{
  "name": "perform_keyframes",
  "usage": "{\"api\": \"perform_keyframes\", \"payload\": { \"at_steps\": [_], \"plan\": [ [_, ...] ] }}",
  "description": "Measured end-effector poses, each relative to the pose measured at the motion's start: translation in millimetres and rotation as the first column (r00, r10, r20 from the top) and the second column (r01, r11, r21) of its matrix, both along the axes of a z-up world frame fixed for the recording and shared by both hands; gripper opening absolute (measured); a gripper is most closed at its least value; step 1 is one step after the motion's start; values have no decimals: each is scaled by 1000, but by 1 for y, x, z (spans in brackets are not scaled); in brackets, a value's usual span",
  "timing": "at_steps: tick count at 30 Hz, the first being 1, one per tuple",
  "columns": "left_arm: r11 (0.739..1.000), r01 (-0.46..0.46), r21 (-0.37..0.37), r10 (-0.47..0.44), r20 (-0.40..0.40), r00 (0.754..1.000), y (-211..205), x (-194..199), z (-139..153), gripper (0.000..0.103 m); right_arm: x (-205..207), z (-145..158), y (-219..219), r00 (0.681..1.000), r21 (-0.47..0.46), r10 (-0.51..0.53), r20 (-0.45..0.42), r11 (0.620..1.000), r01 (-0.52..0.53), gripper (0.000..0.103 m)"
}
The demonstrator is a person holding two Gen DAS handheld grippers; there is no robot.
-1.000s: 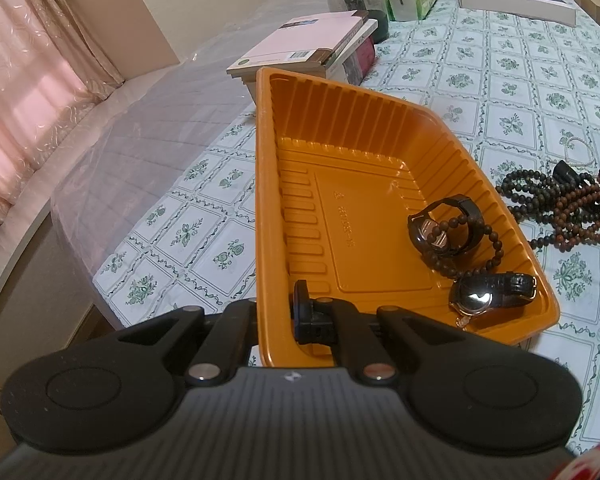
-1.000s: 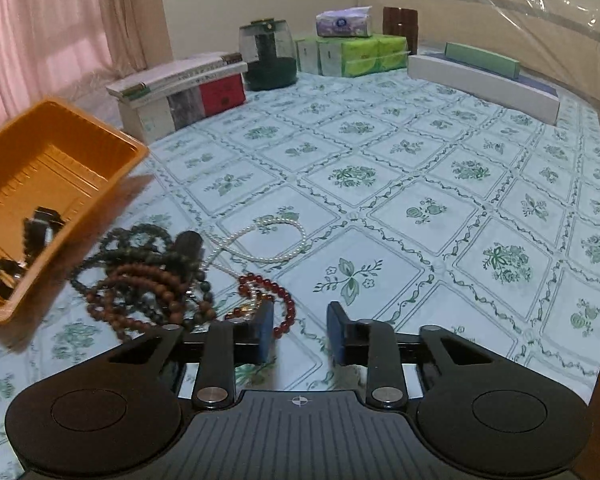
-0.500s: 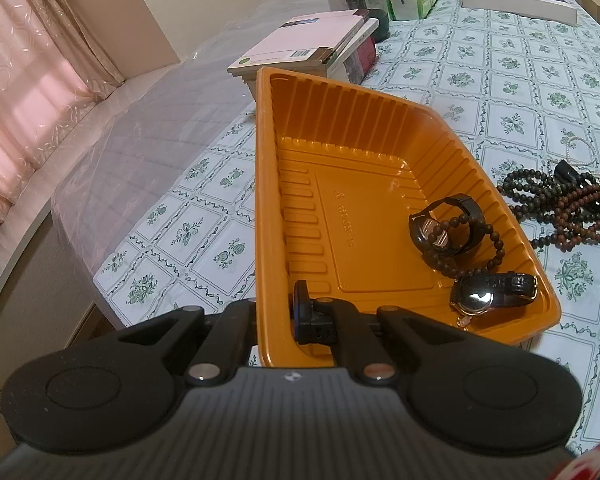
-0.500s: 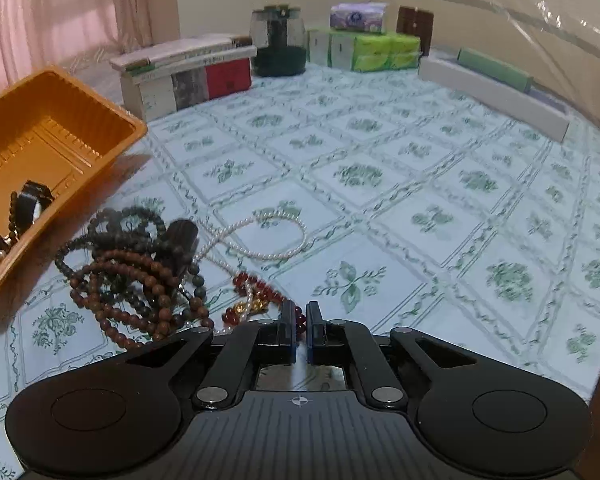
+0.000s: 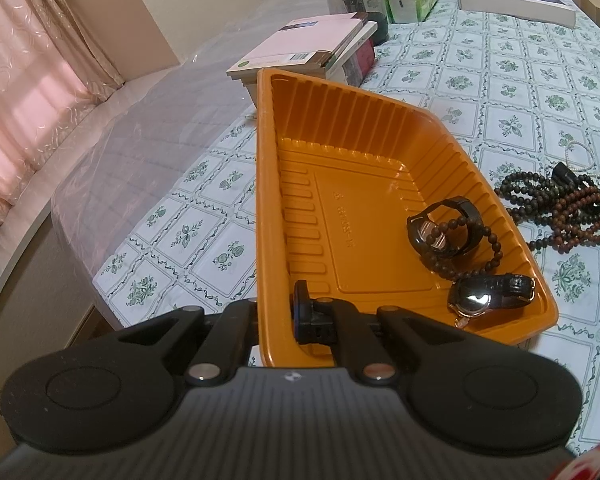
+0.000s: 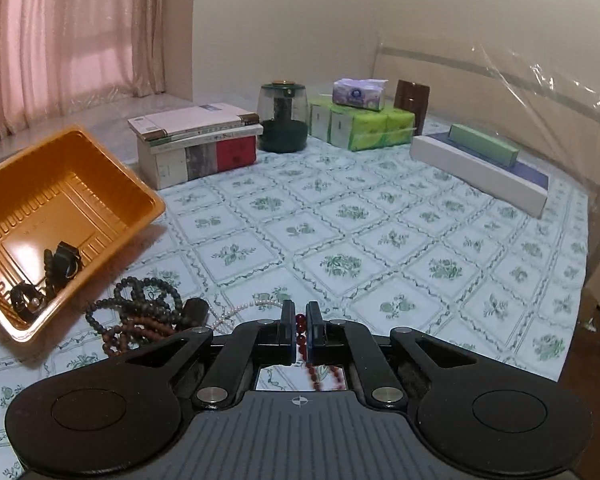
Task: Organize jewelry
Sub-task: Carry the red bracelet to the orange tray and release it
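Pinching a red bead bracelet (image 6: 300,334) between its fingers, the right gripper (image 6: 299,338) hangs near the orange tray (image 6: 140,192).

A bed covered with a green floral-patterned cloth (image 6: 380,240) carries everything. Near left lies a tangle of bead strings (image 6: 140,316) beside a pearl strand (image 6: 256,305). Far back sit stacked books (image 6: 196,140), a glass jar (image 6: 283,118), tissue packs (image 6: 360,124) and flat boxes (image 6: 480,164).
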State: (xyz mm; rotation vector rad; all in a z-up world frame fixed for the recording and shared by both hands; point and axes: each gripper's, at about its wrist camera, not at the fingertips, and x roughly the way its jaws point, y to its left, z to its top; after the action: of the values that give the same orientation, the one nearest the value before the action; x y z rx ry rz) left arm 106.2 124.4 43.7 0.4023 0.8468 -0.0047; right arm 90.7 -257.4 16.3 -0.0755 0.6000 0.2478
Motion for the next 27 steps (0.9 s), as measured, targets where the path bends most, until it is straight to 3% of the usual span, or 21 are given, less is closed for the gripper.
{"api": "perform_keyframes", "payload": {
  "at_steps": [11, 19, 27],
  "plan": [
    [1000, 3, -5, -3, 0, 1000, 1, 0, -1, 3, 5, 13, 48, 982, 50, 190, -11, 981, -189, 4],
    [1000, 8, -10, -8, 5, 1000, 2, 0, -3, 3, 16, 33, 114, 930, 146, 367, 13, 919, -365, 4],
    [1000, 15, -20, -14, 13, 1000, 3, 1, -2, 3, 25, 39, 177, 866, 138, 499, 31, 856, -499, 4]
  ]
}}
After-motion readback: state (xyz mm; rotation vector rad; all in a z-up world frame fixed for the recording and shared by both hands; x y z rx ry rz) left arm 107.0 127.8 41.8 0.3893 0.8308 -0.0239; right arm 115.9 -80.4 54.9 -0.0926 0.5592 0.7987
